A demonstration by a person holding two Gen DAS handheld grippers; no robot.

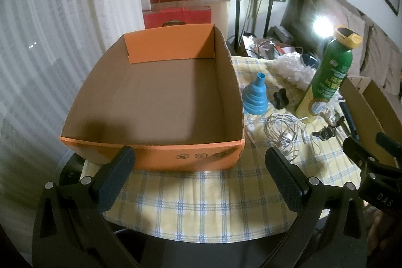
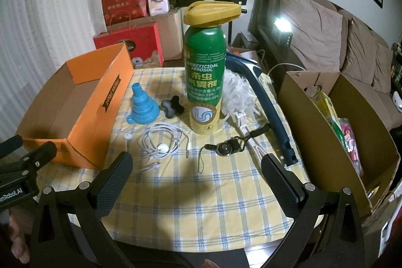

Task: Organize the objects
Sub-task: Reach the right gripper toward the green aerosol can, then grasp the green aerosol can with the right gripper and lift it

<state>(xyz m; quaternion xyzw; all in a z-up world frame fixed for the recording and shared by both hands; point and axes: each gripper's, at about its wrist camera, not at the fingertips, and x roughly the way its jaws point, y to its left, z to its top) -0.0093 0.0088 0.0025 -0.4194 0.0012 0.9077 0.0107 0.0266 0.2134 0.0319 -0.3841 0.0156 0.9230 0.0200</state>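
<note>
On the far left of the worktop [image 2: 201,205] we have the orange box [image 1: 150,157], open-topped and with nothing in it, its long axis running away from us. The left gripper [image 1: 201,175] hangs just in front of its near wall, jaws spread wide and holding nothing. A dark strip on the box's right side carries gold lettering (too tilted for us to read), and small printed marks on the near wall are equally unclear.

Moving right, the loose things lie in a band between the two boxes: a blue funnel [image 2: 142,106] standing wide end down just beside the orange box, a small black knob [image 2: 173,106], and a tangle of white cable [image 2: 163,142] nearest our grippers. Then the green spray can [image 2: 204,82] stands upright, yellow cap on top, labelled "INSECTICIDAL AEROSOL" above Chinese characters. Beyond it lie a white duster [image 2: 237,94] with a dark blue handle [image 2: 271,114], whose long axis runs toward us, and a black lanyard [image 2: 226,147].

The right gripper [image 2: 196,175] also gapes wide and empty, directly before the cable and can, so we judge it the nearer one for a first pick. Farthest right sits a brown cardboard box [image 2: 314,132] already holding packets.
</note>
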